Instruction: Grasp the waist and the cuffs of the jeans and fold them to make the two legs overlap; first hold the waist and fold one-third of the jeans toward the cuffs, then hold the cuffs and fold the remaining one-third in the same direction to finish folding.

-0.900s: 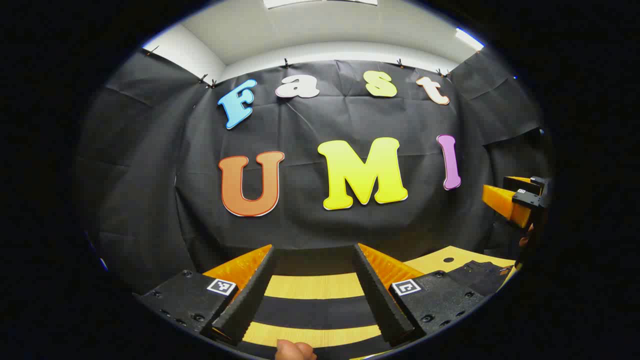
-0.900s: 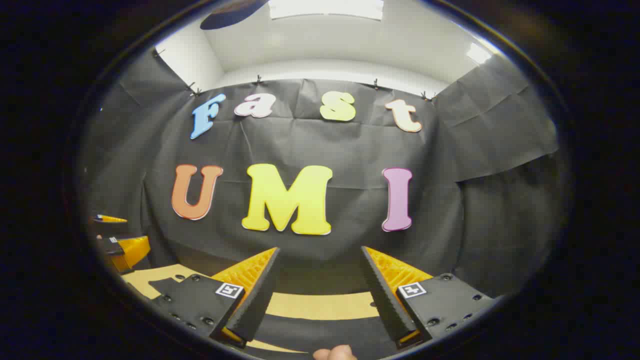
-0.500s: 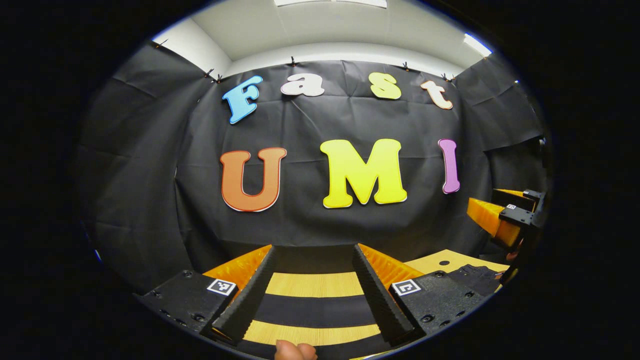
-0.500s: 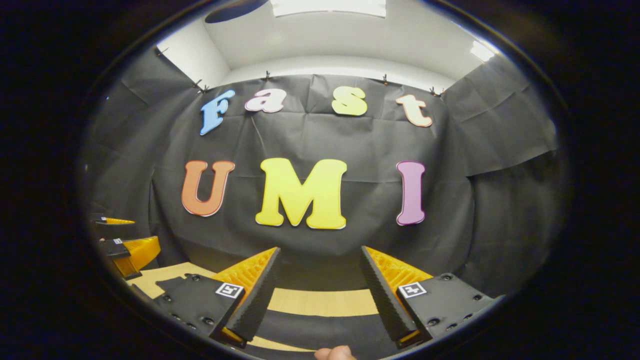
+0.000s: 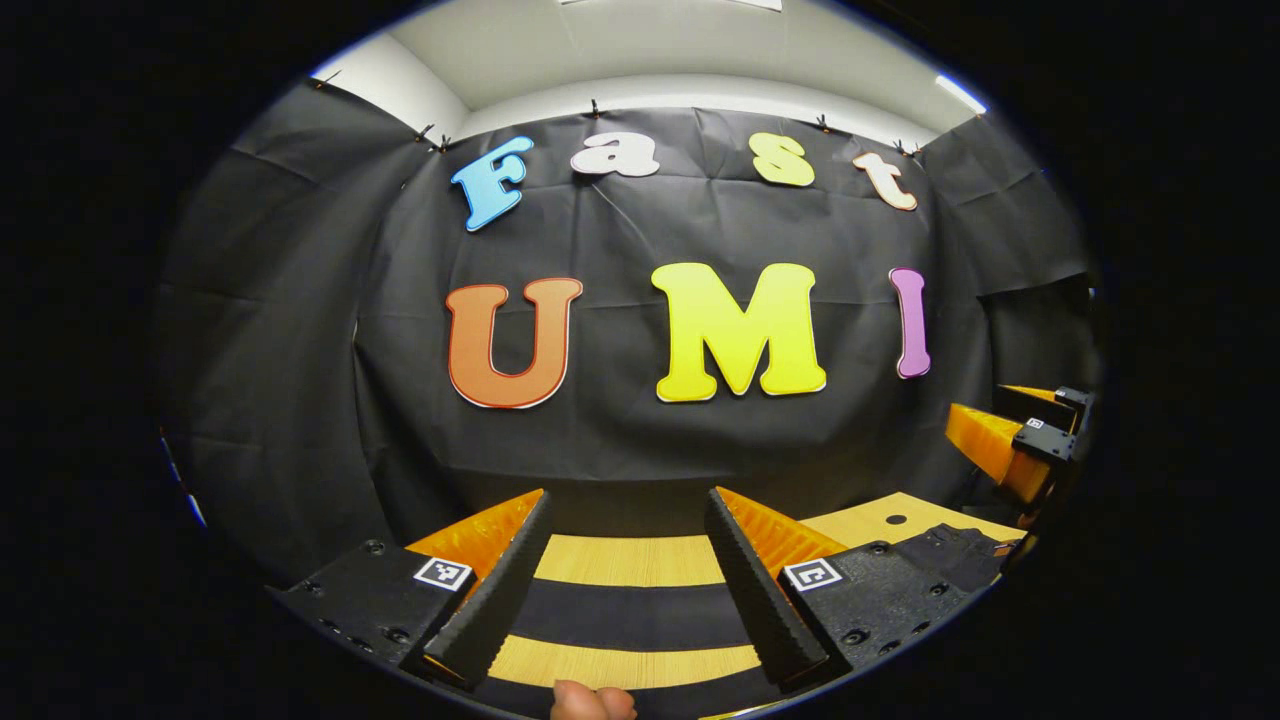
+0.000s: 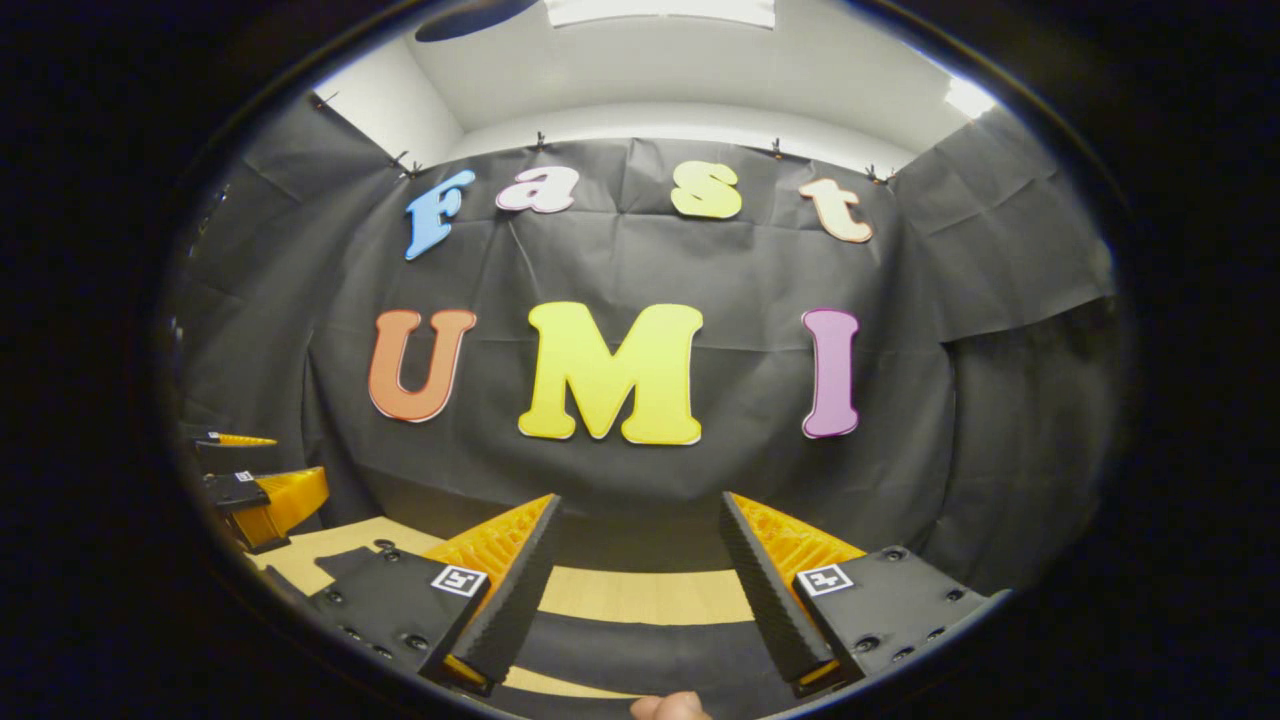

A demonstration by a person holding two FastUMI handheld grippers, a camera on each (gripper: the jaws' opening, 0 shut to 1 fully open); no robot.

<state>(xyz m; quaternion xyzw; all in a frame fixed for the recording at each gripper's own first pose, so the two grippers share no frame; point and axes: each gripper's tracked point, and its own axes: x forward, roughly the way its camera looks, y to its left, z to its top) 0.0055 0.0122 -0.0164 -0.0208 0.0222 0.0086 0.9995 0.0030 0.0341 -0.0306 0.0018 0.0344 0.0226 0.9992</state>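
Observation:
The black jeans [image 5: 625, 612] lie as a dark band across the wooden table [image 5: 630, 560], just beyond my left gripper [image 5: 627, 497]. That gripper is open and holds nothing. A further dark part of the jeans [image 5: 965, 555] lies at the right, below the right gripper [image 5: 1010, 440], which hovers above the table. In the right gripper view, black jeans fabric [image 6: 640, 660] crosses the table [image 6: 650, 595] under my right gripper [image 6: 640, 497], open with nothing between its fingers. The left gripper [image 6: 262, 495] hangs at the far left there.
The black cloth wall [image 5: 640, 440] closes off the far side of the table. A small round hole [image 5: 896, 519] sits in the tabletop at the right. A person's fingertip [image 5: 592, 700] shows at the bottom edge, and another fingertip [image 6: 670, 706] in the right gripper view.
Both views have shifted slightly, with the wall sliding a little up and to the right. The right gripper sits lower in the left gripper view. Both grippers stay open.

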